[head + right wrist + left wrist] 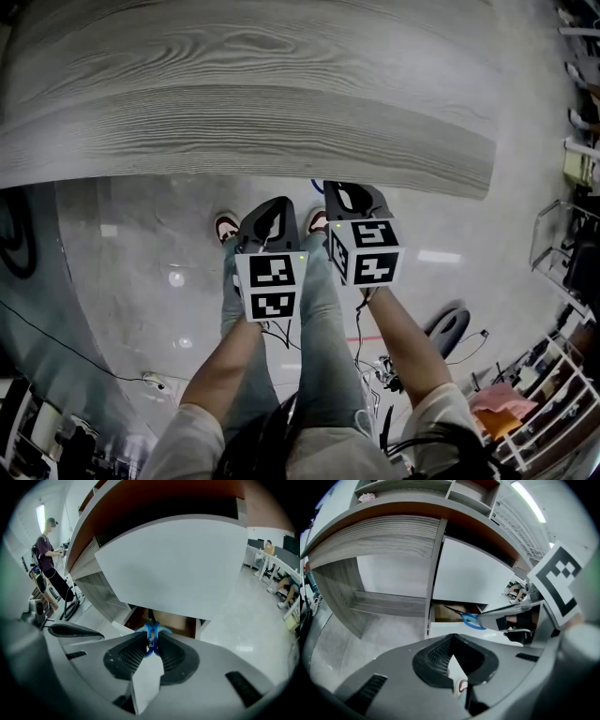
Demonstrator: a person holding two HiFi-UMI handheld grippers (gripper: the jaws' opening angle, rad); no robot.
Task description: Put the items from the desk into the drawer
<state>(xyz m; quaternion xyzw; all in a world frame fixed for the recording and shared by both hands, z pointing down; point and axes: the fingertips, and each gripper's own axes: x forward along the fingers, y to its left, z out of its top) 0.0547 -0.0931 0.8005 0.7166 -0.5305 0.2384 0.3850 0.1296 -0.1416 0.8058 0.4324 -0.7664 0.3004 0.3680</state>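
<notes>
Head view is showing two grippers hanging side by side just below the near edge of the wood-grain desk (pixel 281 103), over the person's legs and two shoes (pixel 226 227). Each gripper is carrying one cube printed with black-and-white square markers, two cubes in all.

The right gripper (pixel 151 641) is clamping its jaws on the blue handles of one pair of scissors (pixel 151 631). The left gripper view is showing those scissors (pixel 469 619) from the side, with the dark blades reaching past the white front edge of the one open drawer (pixel 444 613) and pointing into its brown inside. The drawer (pixel 168 620) is sitting under a wide white panel (pixel 178 564), leaving a low gap above its front edge; floor is lying open to the right of it.

The left gripper (pixel 452 641) is keeping its jaws together at the tips, holding nothing, just left of the right gripper and apart from the drawer.

One person (pixel 47 550) is standing well off at the left of the right gripper view.
</notes>
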